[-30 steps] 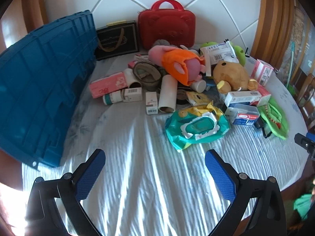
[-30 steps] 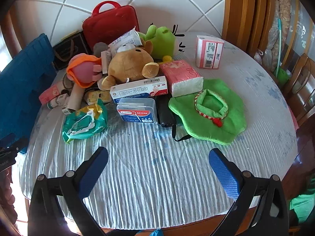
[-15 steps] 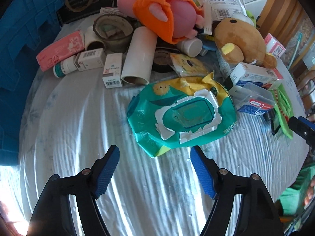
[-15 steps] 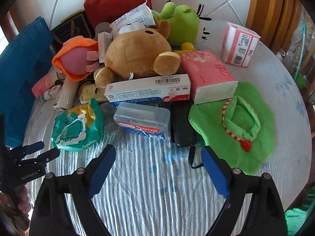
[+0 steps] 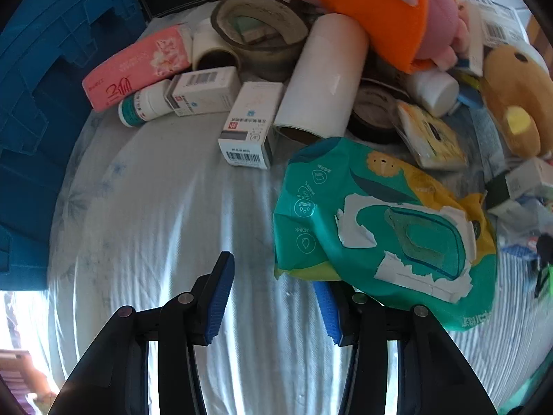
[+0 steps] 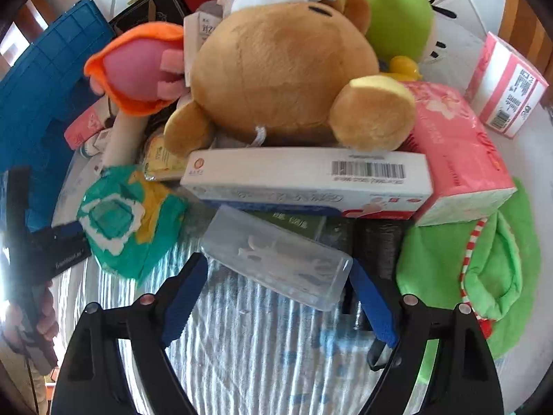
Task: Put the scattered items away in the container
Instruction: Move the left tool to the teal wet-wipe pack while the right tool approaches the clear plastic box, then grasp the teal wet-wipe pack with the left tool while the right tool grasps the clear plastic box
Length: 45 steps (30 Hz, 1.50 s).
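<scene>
A pile of items lies on a white cloth. In the left wrist view my left gripper [image 5: 273, 294] is open, its right finger tucked under the near-left edge of a green wet-wipes pack [image 5: 380, 231]. In the right wrist view my right gripper [image 6: 276, 297] is open, its fingers on either side of a clear plastic box [image 6: 276, 259] that looks tilted up; contact is unclear. The blue crate [image 5: 38, 110] stands at the left and also shows in the right wrist view [image 6: 38, 97].
Behind lie a white paper roll [image 5: 321, 76], small medicine boxes [image 5: 250, 124], a tape roll [image 5: 259, 31], a pink tissue pack [image 5: 138, 65], a brown plush bear [image 6: 283, 72], a long white box [image 6: 307, 180], pink tissues [image 6: 456, 152], a green cloth hat [image 6: 484, 263].
Both grippers moved forward and down into the pile. The left one narrowed and reached the wipes pack's edge. The right one closed in around the clear box.
</scene>
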Motion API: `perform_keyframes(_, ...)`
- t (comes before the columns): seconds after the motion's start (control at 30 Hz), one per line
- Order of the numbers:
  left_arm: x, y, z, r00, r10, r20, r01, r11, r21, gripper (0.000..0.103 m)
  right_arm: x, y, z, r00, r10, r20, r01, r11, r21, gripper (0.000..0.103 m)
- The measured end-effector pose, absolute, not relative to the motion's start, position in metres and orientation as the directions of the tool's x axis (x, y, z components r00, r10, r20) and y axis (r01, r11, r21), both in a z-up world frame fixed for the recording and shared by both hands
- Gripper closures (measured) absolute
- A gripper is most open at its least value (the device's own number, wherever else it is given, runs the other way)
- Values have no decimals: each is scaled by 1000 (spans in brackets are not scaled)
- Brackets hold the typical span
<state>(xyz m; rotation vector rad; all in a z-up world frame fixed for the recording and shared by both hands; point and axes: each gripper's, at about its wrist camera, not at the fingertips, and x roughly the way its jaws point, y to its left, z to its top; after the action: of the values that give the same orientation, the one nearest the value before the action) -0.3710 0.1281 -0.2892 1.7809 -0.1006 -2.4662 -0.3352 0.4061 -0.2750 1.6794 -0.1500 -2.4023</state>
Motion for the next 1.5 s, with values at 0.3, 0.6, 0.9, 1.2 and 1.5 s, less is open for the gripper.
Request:
perform_keyframes(0.3,-359,94,-262,-322,-177,-930,141,-980,138,39,-322,384,-274,-282,-312,-907,184,-946,268,32)
perform_keyframes(0.6,-333,129,-237,-342,40,-939,118,-989,-85,21,-317,386,-267,-312,-256,-915,169,-963,212,32)
perform_keyframes(0.9,-358,191,-264,-344,55,-937,51,-996,-77,23,-314,390,-268,-325,-247,-913,180,-964,197,32)
perform_keyframes(1.2,-337,141,-265,-330,-47,-943,49,-998,33,53,-318,357,-272,-268,-357,-895,258,-922,290,44)
perform_keyframes(1.5,-309,59,-236,-333,-26,-943,174,-984,-35,20,-307,303,-260,-291,-301,-908,342,-919,196,52)
